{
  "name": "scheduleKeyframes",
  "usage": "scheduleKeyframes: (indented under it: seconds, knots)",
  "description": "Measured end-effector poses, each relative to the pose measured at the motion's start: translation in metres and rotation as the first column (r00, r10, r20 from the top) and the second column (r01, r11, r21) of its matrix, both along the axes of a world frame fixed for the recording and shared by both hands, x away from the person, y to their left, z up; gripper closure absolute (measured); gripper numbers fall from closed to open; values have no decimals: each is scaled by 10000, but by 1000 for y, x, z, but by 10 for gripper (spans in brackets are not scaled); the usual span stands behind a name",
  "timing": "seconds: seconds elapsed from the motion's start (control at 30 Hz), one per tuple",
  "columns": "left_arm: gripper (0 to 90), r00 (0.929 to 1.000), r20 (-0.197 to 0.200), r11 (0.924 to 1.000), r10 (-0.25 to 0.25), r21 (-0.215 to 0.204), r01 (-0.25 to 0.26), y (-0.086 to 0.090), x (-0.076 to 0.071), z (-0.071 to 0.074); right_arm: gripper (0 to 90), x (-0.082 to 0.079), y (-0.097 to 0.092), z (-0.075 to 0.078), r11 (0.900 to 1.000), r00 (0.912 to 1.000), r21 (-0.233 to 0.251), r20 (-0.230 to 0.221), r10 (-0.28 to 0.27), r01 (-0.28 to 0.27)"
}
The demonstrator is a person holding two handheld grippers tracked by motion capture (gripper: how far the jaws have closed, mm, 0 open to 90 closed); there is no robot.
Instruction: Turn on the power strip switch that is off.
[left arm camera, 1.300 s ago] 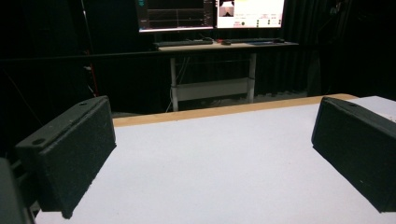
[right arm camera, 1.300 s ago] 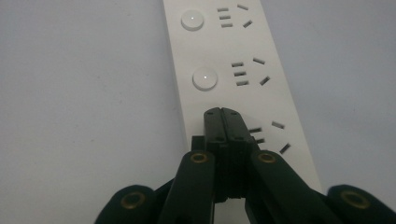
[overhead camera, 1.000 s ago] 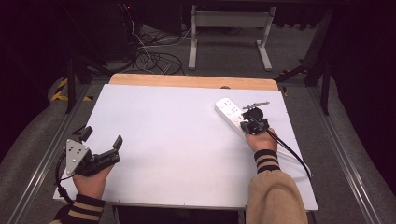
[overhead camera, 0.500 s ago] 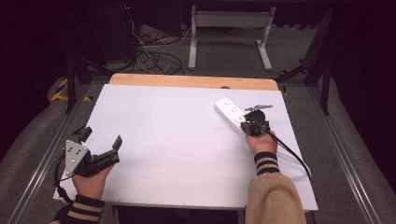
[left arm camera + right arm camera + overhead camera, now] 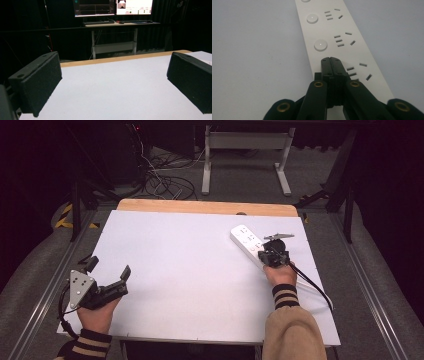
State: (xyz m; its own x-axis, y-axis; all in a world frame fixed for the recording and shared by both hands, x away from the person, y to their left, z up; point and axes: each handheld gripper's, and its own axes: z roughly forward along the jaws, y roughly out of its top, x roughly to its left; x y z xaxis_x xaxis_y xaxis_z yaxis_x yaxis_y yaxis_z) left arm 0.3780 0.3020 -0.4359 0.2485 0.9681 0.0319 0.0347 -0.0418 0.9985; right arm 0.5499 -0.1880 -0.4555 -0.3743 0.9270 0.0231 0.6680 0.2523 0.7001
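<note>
On smooth white power strip [image 5: 342,37], closed black right tool [image 5: 330,60] tips.

the left hand [image 5: 95,312] comes in at the lower left of the high view, striped cuff at the frame's bottom edge, gripping the left gripper [image 5: 107,274], which points up and to the right with its jaws spread wide and nothing between them. the right hand [image 5: 281,274], on a tan sleeve rising from the bottom right, holds the right gripper [image 5: 330,60] with its jaws pressed together, tips pointing up the frame.
</note>
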Motion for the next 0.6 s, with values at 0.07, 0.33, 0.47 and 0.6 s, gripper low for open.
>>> scheduleKeyframes:
  seconds: [0.07,0.33,0.47,0.6]
  knots:
    - [2,10000,3,10000,-7,-12,7,0,1,0,900,0,-1,0,9998,9999,162,-97,-99,101]
    - [2,9999,-38,9999,-108,22,108,-2,1,0,900,0,0,-1,9997,9998,153,2,-182,182]
    - [2,9999,-89,10000,-64,45,64,-2,2,0,900,-1,1,-1,9995,9996,189,51,-268,267]
    - [3,9999,-81,9999,-99,106,100,-3,2,0,900,-1,0,-1,9994,9997,255,50,-247,246]
